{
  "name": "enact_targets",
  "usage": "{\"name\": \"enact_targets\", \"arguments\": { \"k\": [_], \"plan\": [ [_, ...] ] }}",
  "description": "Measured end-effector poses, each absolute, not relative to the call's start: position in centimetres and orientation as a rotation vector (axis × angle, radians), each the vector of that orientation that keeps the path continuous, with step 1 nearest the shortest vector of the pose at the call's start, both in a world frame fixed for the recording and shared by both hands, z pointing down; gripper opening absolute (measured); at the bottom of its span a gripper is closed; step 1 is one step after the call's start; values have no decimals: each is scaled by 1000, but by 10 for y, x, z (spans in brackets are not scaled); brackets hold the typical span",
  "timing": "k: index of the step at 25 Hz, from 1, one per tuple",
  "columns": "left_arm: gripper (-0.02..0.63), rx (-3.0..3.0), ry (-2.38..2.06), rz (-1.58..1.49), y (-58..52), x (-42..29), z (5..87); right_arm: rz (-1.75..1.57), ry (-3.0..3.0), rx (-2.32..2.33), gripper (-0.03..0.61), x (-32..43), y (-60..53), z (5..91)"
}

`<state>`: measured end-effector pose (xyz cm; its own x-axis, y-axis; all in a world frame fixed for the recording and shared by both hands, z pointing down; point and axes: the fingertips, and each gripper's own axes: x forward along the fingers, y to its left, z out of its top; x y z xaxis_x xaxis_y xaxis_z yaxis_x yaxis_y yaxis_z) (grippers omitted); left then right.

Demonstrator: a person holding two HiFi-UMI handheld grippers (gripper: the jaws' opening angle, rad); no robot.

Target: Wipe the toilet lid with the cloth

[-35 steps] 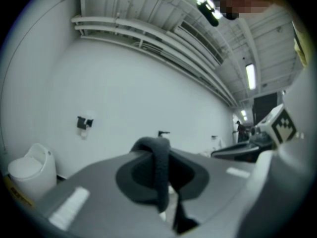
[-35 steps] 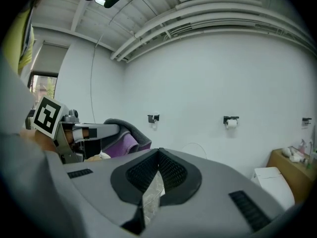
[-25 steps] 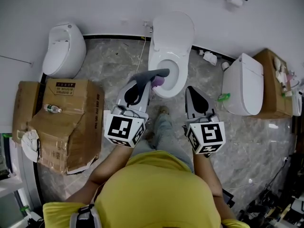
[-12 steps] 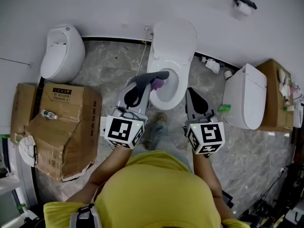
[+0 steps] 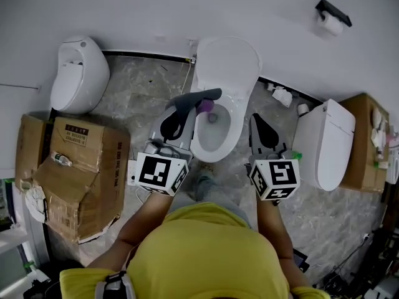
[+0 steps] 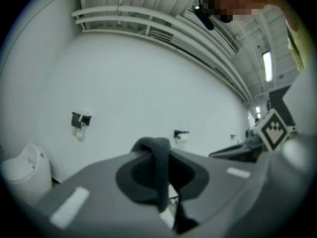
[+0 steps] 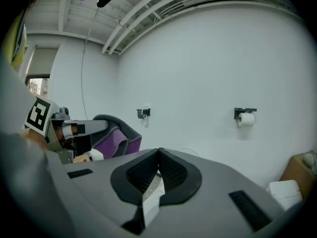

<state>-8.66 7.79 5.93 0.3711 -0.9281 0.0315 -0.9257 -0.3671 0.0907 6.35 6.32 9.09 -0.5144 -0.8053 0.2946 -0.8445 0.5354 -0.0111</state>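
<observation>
In the head view a white toilet stands against the wall with its lid (image 5: 229,61) raised and the bowl (image 5: 212,137) open. My left gripper (image 5: 189,104) is shut on a grey and purple cloth (image 5: 201,99), which hangs over the bowl's left rim. In the left gripper view the cloth (image 6: 158,167) drapes over the closed tips of the left gripper (image 6: 161,155). My right gripper (image 5: 256,118) is shut and empty, just right of the bowl. The right gripper view shows the right gripper (image 7: 159,152) with its pads together and the cloth (image 7: 113,137) off to the left.
A white urinal-like fixture (image 5: 78,73) and open cardboard boxes (image 5: 81,167) stand at the left. Another white toilet (image 5: 327,143) and a brown box (image 5: 368,129) stand at the right. A paper roll holder (image 5: 333,14) hangs on the wall. The floor is grey marble.
Both grippers have moved forward toward the toilet. The cloth now hangs at the bowl's left rim, and the right gripper has come level with the bowl's right side.
</observation>
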Motion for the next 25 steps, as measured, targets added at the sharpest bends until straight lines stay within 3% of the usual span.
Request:
{"name": "enact_targets", "arguments": {
  "k": [25],
  "plan": [
    [21, 2548, -1615, 48, -7, -62, 77, 249, -2536, 1386, 15, 58, -13, 91]
  ]
}}
